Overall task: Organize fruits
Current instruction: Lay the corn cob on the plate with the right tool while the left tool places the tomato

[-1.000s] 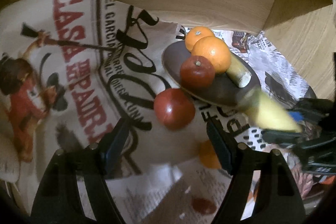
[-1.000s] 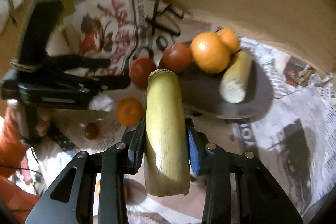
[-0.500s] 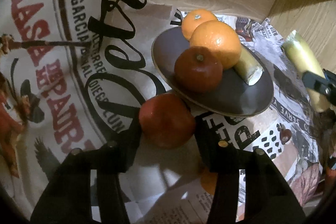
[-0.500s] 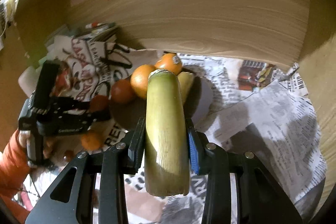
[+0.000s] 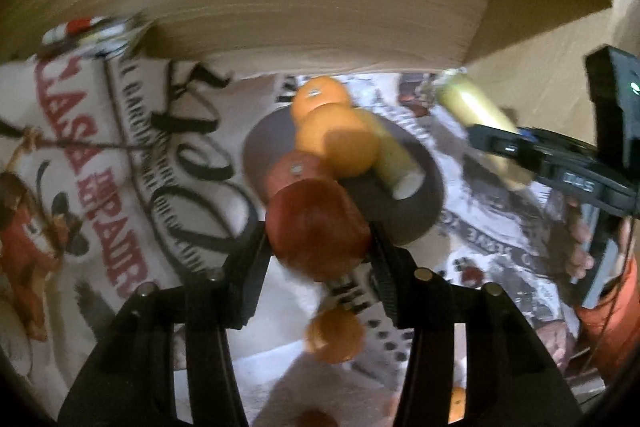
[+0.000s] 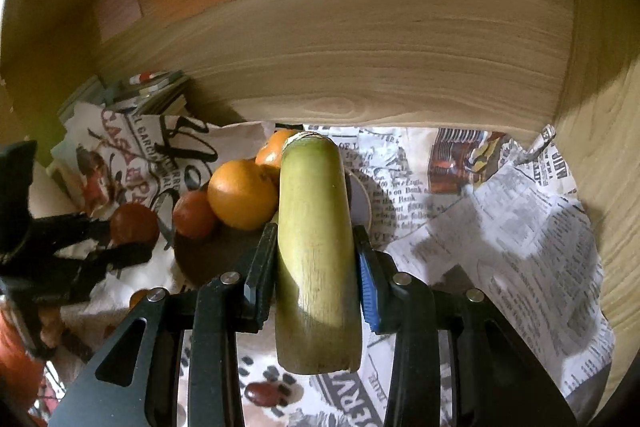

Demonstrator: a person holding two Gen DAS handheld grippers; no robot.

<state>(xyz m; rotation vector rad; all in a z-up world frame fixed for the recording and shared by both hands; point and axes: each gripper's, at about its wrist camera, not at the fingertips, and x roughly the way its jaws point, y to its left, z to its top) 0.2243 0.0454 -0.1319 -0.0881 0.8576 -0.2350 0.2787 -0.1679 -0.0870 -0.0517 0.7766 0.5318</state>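
My left gripper (image 5: pixel 318 247) is shut on a red apple (image 5: pixel 316 229) and holds it lifted just in front of the dark plate (image 5: pixel 416 211). The plate carries two oranges (image 5: pixel 340 141), another red fruit (image 5: pixel 292 171) and a yellow-green stalk piece (image 5: pixel 394 163). My right gripper (image 6: pixel 316 267) is shut on a second yellow-green stalk piece (image 6: pixel 314 247), held above the plate's right side (image 6: pixel 200 259). The right gripper also shows in the left wrist view (image 5: pixel 504 147), to the right of the plate.
Newspaper sheets (image 6: pixel 520 227) cover the surface. A small orange (image 5: pixel 336 335) lies on the paper in front of the plate. A wooden wall (image 6: pixel 360 47) with coloured notes stands close behind. A stack of papers (image 6: pixel 148 91) lies at the back left.
My left gripper closed on the red apple and lifted it off the paper. My right gripper, still holding the stalk piece, stayed raised near the plate's right side.
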